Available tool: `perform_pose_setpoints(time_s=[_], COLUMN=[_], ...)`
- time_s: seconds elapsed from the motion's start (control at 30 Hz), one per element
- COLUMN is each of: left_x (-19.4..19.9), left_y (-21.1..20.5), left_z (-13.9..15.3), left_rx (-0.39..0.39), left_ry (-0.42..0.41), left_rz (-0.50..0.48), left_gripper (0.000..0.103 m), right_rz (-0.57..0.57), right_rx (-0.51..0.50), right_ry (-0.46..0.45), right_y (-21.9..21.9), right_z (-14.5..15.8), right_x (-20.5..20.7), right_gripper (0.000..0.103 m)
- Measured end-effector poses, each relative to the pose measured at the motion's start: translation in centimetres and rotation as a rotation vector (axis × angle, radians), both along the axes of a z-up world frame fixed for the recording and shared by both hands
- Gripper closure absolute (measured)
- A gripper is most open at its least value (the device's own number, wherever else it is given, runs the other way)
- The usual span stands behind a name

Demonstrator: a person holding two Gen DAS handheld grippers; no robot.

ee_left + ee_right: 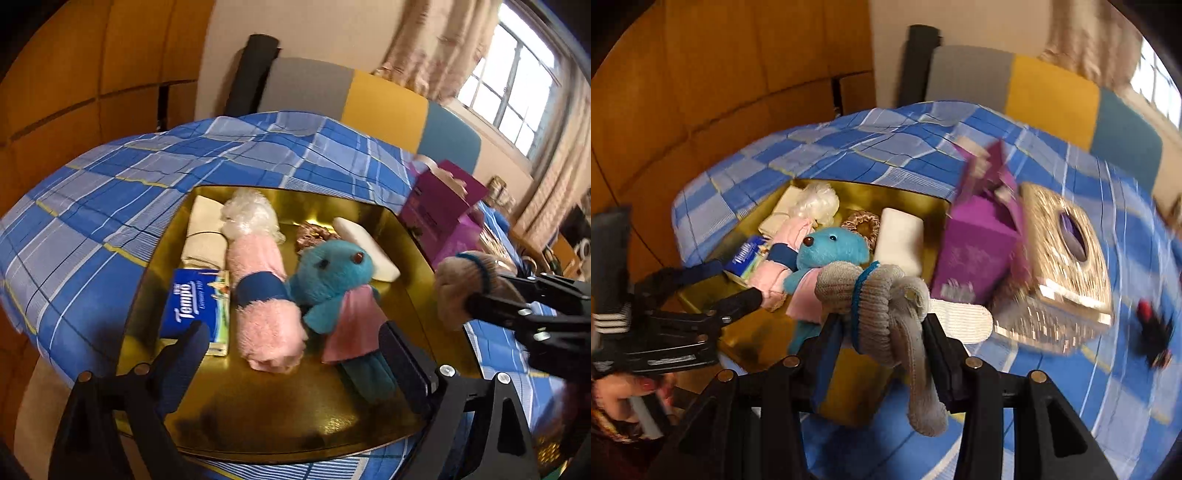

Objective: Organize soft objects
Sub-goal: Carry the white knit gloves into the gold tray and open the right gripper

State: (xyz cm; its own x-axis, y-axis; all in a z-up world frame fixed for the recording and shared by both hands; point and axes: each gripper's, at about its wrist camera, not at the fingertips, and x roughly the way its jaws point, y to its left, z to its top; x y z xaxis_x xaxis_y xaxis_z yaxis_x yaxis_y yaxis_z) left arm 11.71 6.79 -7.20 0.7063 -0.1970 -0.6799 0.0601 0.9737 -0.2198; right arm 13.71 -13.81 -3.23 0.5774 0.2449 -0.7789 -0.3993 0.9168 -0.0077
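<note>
With the right tongs [882,328] clamped on the knotted grey sock [882,295], carry it over the gold tray [295,417] just ahead and lower it into bare space beside the blue plush [332,280], clear of the open, empty left tongs [295,350].

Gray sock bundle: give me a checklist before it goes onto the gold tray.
1. Right gripper shut on the sock bundle: ok.
2. Left gripper open and empty: ok.
3. Bare spot on the tray near its front edge: ok.
4. Left gripper clear of that spot: not ok, it hangs over it.
5. Blue bear and pink towel roll lying settled: ok.
6. Loose sock end free of the fingers: cannot tell.
</note>
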Motion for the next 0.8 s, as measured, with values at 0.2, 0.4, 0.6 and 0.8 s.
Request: perform_pose_setpoints(time_s=[0.2,0.4,0.6,0.8], left_x=[0.1,0.1,-0.2,-0.5], left_y=[1.1,1.6,1.1,0.1], left_z=[0.5,0.4,0.4,-0.1], left_rx=[-0.018,-0.040,-0.045,-0.038], left_ry=[-0.009,0.001,-0.006,0.010], left_rz=[0.030,0.047,0.039,0.002], left_gripper=[0.010,0.010,0.009,0.009], right_rz=[0.015,0.011,-0.037,-0.047], right_rx=[-0.130,-0.238,-0.179,0.015], right_ry=[-0.032,-0.080,-0.127,-0.096], right_y=[3.4,4.9,4.1,2.4], right_z=[-1.4,-2.4,-1.1,0.3], right_x=[2.2,2.8,2.6,0.2], right_gripper=[0.057,0.055,0.053,0.053])
